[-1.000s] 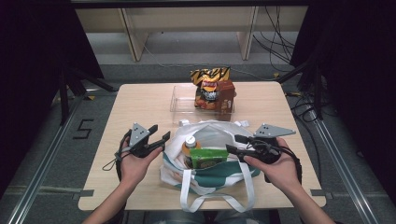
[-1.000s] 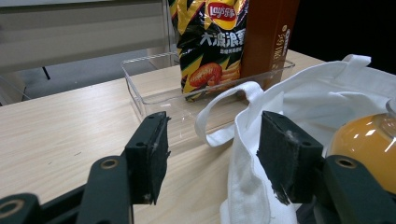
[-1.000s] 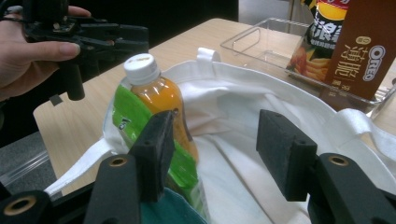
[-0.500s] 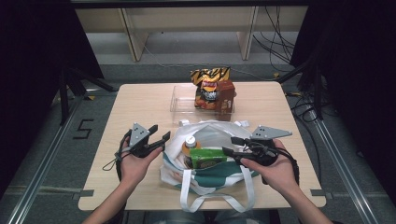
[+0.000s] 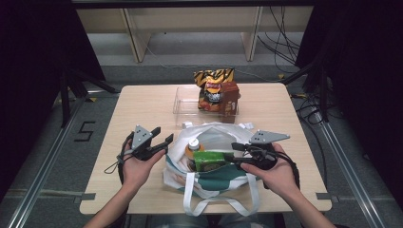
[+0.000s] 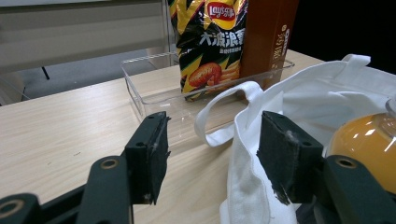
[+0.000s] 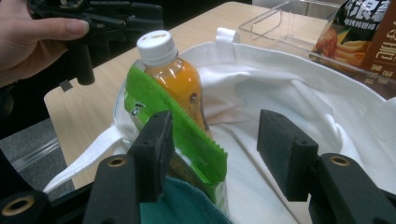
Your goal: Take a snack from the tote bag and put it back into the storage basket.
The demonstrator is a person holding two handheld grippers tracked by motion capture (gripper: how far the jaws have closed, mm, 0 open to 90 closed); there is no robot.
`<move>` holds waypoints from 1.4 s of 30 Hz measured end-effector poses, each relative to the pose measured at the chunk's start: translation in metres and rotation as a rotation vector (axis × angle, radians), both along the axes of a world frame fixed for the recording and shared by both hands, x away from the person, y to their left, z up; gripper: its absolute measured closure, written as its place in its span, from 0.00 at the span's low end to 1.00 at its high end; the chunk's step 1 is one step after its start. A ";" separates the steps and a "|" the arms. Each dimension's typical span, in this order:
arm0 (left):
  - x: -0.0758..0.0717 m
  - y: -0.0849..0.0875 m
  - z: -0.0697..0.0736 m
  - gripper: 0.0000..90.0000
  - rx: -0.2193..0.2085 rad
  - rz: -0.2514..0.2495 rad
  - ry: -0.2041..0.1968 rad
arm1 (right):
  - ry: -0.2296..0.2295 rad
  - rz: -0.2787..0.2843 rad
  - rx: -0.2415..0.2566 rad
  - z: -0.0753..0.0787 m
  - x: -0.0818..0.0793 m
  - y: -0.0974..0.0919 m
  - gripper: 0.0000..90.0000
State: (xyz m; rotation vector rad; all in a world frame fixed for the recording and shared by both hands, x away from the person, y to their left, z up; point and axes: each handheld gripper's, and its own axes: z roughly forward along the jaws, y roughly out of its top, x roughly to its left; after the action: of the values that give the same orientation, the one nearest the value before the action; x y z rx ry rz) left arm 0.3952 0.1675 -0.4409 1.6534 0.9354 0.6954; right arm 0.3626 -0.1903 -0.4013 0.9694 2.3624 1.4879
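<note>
Both the left gripper and right gripper stood wide and empty, so the green snack packet might slip when pinched beside the juice bottle.

In the right gripper view, the green packet covers much of the orange bottle, and the lower ends of both sink out of sight inside the white bag. The chip bag and the brown carton are cut off by the top and right edges. In the left gripper view the bottle runs off the right edge. From the high view, the print on the packet is too small to read.
</note>
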 end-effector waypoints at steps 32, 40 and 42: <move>0.001 0.000 0.000 0.47 0.006 -0.005 0.000 | 0.044 0.031 -0.035 -0.013 0.002 0.009 0.68; 0.001 -0.001 -0.001 0.47 0.008 -0.009 0.003 | 0.029 0.045 -0.059 -0.016 0.002 0.009 0.76; 0.001 -0.001 -0.001 0.47 0.008 -0.009 0.003 | 0.006 0.078 -0.079 -0.015 0.003 0.008 0.79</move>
State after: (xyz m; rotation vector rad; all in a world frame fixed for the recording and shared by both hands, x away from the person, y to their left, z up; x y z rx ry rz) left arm 0.3958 0.1665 -0.4418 1.6651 0.9275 0.6918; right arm 0.3659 -0.1820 -0.4165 0.8742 2.4695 1.4074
